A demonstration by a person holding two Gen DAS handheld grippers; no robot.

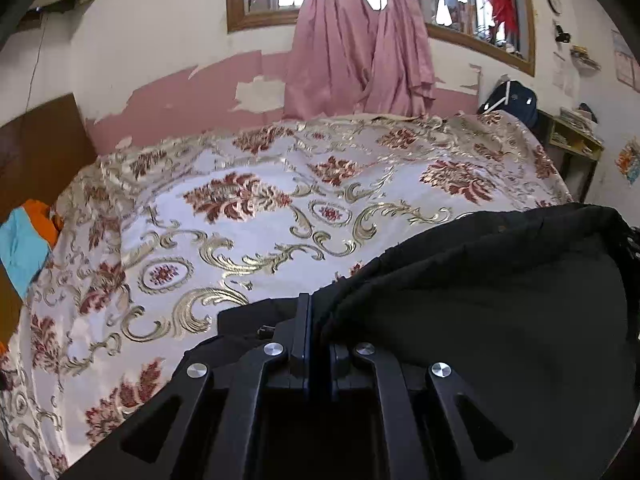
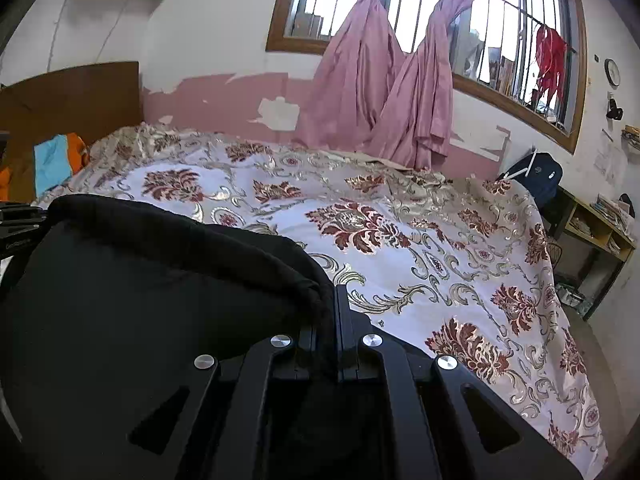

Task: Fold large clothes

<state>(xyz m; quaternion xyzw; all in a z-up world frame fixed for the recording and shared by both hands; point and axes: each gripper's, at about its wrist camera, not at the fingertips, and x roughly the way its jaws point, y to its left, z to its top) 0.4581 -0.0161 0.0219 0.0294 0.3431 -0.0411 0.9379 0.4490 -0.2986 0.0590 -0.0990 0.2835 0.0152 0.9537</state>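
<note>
Black linkage arms with silver pivot screws fill the bottom of both wrist views. Left gripper [image 1: 316,320]: jaws pressed together, pinching a bunched edge of the black garment [image 1: 492,300]; cloth spreads from the jaws toward 3 o'clock and covers the lower right of that view, hem arcing up toward 2 o'clock. Right gripper [image 2: 334,320]: jaws likewise closed tight, a fold of the black garment [image 2: 160,292] clamped between them; cloth fans toward 9 o'clock and covers the lower left, rolled hem running from 10 o'clock down to the jaws. Part of the other black gripper body shows at the 9 o'clock edge of the right view, at the garment's far corner. So the garment hangs stretched between the two grippers, in front of and above the near part of the bed.

Floral bedspread [image 1: 260,208], white with maroon and gold scrolls, covers the bed beyond the garment in both views. Blue and orange cloth [image 1: 24,248] lies at 9 o'clock by the brown headboard [image 1: 40,144]. Pink curtains [image 1: 360,48] hang knotted at 12 o'clock under a wood-framed window [image 2: 500,40] with bars. Dark backpack [image 2: 536,180] sits at 2 o'clock past the bed's far corner, a yellow shelf unit [image 2: 600,228] just beside it at 3 o'clock. Round wall clock [image 2: 612,72] at 2 o'clock. Wall paint peeling, pink below, white above.
</note>
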